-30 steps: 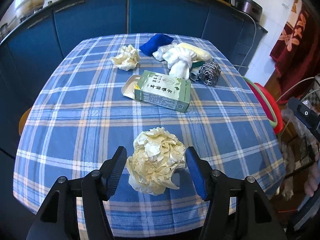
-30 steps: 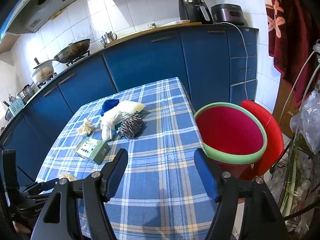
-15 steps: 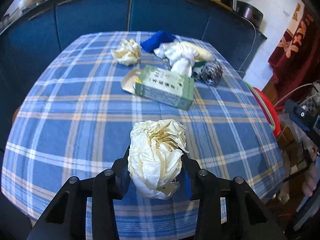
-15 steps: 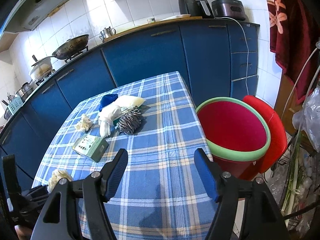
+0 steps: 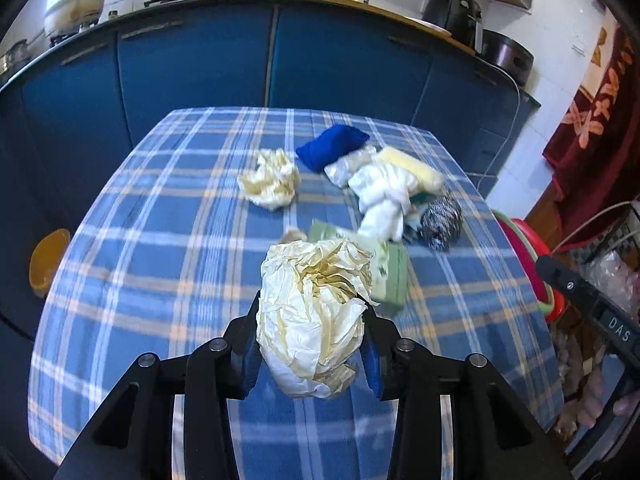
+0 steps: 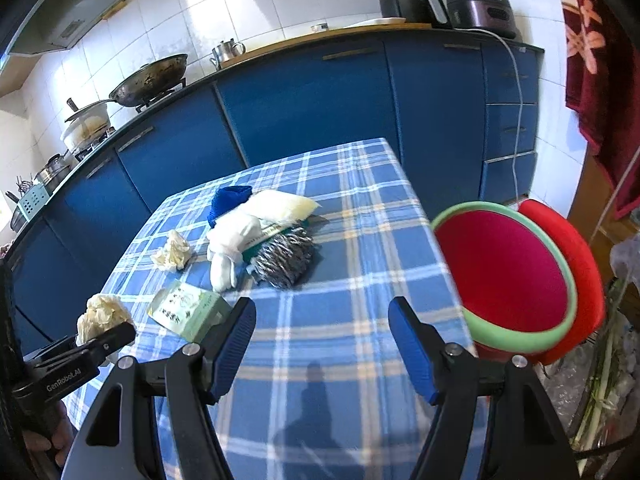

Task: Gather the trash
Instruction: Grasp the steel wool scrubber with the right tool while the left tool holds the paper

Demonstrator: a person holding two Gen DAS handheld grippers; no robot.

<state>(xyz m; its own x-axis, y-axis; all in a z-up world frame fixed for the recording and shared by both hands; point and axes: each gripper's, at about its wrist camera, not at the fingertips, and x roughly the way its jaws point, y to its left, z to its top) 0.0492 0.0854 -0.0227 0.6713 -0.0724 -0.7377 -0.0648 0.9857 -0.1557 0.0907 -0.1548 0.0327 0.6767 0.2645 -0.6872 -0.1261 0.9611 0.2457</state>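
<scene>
We see the left gripper squeezing a big crumpled paper ball from both sides, up off the blue checked tablecloth. Behind it lies a green box, partly hidden by the ball. Farther back we see a smaller paper ball, a blue cloth, a white rag and a shiny metal scrubber.

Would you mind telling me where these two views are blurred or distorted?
Left wrist view: the green box and white cloth are motion-smeared, while the crumpled paper stays sharp. Right wrist view: fisheye bends the blue cabinets; the red bin looks slightly soft.
</scene>
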